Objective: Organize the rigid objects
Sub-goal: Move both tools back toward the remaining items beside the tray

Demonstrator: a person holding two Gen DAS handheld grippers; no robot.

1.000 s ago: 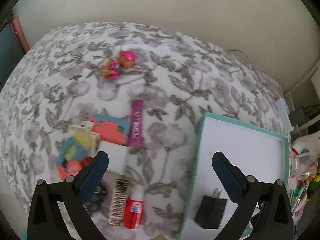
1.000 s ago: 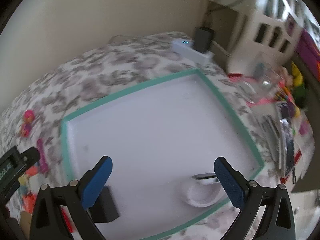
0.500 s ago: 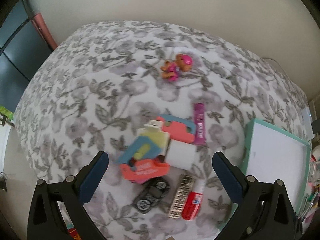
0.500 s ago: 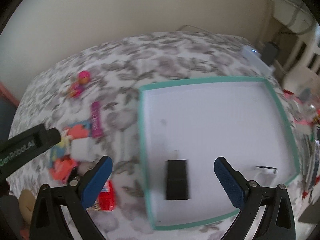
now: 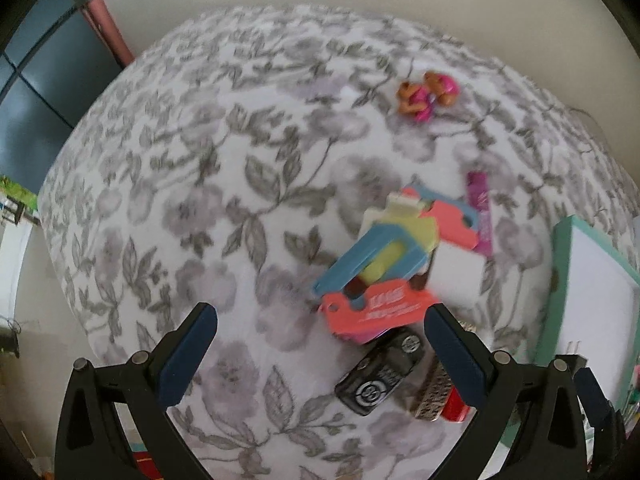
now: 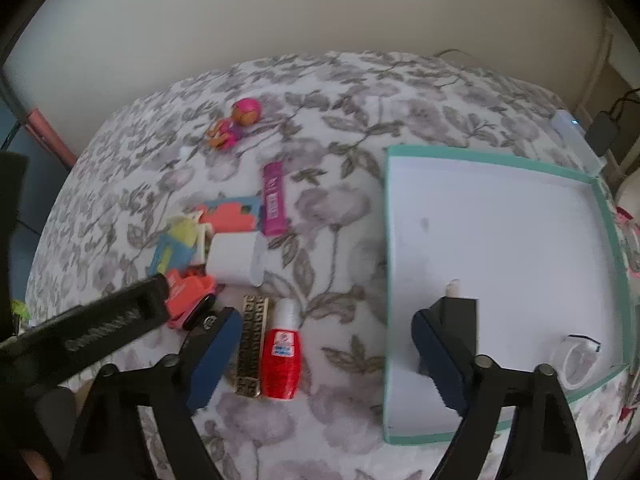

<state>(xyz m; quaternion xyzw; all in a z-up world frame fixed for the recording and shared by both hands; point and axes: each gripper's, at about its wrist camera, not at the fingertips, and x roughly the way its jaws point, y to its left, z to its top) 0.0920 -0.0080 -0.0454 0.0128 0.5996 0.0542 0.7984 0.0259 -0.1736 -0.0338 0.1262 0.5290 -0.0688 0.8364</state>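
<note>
A small red bottle (image 6: 281,354) with a white cap lies on the flower-patterned bed (image 6: 340,128) beside a gold bar (image 6: 250,346), between the closing, empty jaws of the right gripper (image 6: 326,354), while the left gripper (image 5: 322,354) hangs wide open.

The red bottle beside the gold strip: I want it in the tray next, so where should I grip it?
Grip the red bottle across its wide red body, coming from above. It lies flat, white cap toward the wall, and the gold strip crowds its left side.
</note>
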